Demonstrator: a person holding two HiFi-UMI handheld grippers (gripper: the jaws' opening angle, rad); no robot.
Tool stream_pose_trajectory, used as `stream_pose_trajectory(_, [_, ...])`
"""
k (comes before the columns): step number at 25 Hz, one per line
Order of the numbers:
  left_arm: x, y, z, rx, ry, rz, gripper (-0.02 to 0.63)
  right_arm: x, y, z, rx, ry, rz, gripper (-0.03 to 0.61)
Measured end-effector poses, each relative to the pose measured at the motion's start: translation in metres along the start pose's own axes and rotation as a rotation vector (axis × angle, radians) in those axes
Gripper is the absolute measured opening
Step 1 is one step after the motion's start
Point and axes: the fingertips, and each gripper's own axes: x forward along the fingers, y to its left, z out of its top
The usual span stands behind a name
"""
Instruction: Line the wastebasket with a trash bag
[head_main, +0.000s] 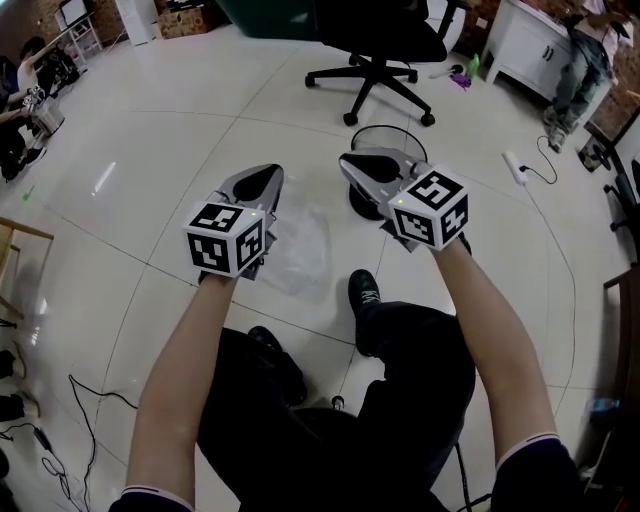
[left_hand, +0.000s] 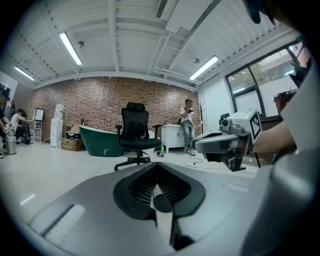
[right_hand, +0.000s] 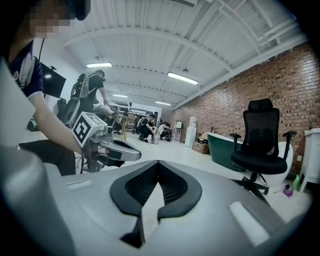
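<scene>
A round black wire wastebasket (head_main: 392, 135) stands on the white tile floor, partly hidden behind my right gripper (head_main: 350, 162). A crumpled clear trash bag (head_main: 300, 250) lies on the floor just right of my left gripper (head_main: 265, 175). Both grippers are held level, side by side above the floor. Each is shut with nothing between its jaws. In the left gripper view the left gripper (left_hand: 156, 167) has its jaws together, with the right gripper (left_hand: 225, 142) beside it. In the right gripper view the right gripper (right_hand: 158, 165) is likewise shut, and the left gripper (right_hand: 107, 147) shows at the left.
A black office chair (head_main: 375, 50) stands just beyond the wastebasket. A white cabinet (head_main: 520, 45) and a power strip (head_main: 515, 165) with its cable are at the right. A green bathtub (left_hand: 100, 142) sits by the brick wall. People sit at far left. Cables (head_main: 80, 400) lie near my feet.
</scene>
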Motion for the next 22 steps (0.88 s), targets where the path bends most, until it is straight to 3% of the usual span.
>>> stream_pose_trajectory(10, [0.032, 0.064, -0.025, -0.048, 0.030, 0.120, 0.012, 0.066, -0.046, -0.023, 0.030, 0.004, 0.099, 0.002])
stream_pose_trajectory(22, [0.005, 0.154, -0.075, -0.127, 0.089, 0.375, 0.012, 0.170, -0.050, -0.052, 0.034, 0.046, 0.291, 0.002])
